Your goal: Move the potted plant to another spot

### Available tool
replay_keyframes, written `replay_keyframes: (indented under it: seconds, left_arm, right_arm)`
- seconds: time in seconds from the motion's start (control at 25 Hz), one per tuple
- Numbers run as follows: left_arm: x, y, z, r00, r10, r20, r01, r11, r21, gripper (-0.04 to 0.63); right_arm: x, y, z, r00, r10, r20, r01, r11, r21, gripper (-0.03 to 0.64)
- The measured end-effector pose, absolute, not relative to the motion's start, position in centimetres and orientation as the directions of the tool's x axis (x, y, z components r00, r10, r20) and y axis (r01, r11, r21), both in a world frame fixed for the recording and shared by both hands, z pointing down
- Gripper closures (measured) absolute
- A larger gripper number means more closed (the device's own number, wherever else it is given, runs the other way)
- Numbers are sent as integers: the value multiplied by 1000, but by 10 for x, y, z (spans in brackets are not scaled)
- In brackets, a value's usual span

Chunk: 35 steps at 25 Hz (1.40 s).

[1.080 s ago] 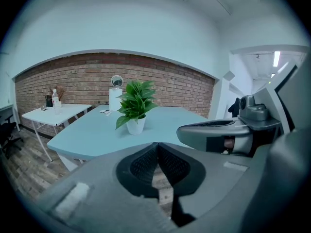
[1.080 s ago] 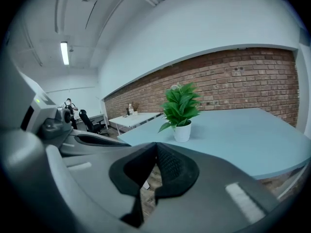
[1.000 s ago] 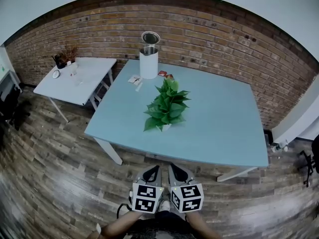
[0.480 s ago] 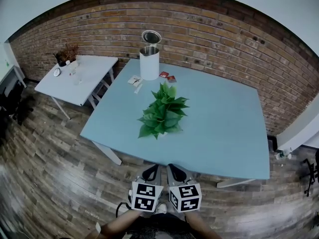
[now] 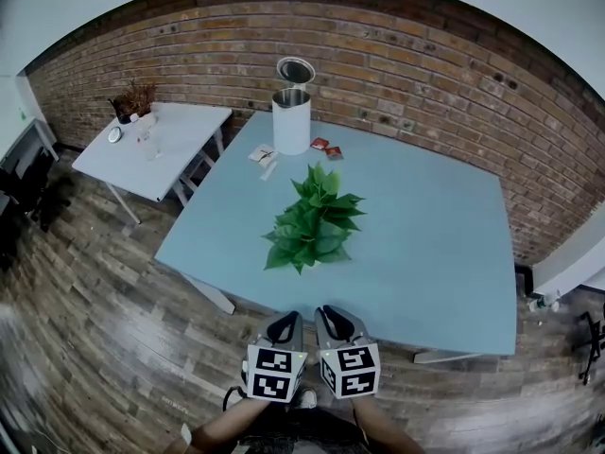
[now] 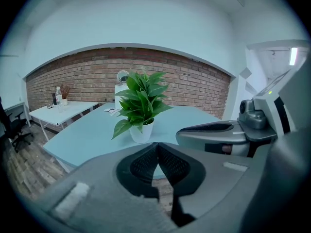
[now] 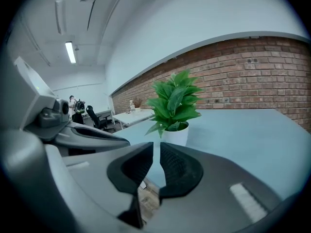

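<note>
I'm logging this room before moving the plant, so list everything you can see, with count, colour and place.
potted plant: one, green leaves in a white pot, middle of the big table
big table: one, light blue, against the brick wall
cylindrical container: one, white, lid up, far edge of the big table
packets: two, red, right of the container
cards: a few, white, left of the container
side table: one, white, left of the big table
dried plant: one, dark, far corner of the side table
left gripper: grey, fingers together, empty
right gripper: grey, fingers opening, nothing between them
</note>
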State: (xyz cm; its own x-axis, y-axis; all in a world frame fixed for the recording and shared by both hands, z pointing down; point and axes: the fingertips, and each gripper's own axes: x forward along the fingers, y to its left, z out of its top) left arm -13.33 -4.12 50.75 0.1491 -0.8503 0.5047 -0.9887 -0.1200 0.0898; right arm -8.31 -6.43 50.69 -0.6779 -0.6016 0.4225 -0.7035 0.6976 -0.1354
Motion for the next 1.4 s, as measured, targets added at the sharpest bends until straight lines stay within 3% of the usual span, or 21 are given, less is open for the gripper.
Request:
replay_keyframes:
  seconds: [0.56,0.84,1.4]
  left_arm:
    - [-178,-88,515,149,-852,502,-989,-117,96,595]
    - [-214,-105,522,117,-853,509,-992,-73,107,595]
    - [-261,-139,523,129,-859,495,-990,-81,118,595]
  right_arm:
    - [-118,-113,534,-633,-611,475,-723,686,-81,482]
    - [-131,-138,546,-593,-630,501,-753,655,-67,360]
    - [-155,-171,576,-496,-665,559,-806,591,-12,212]
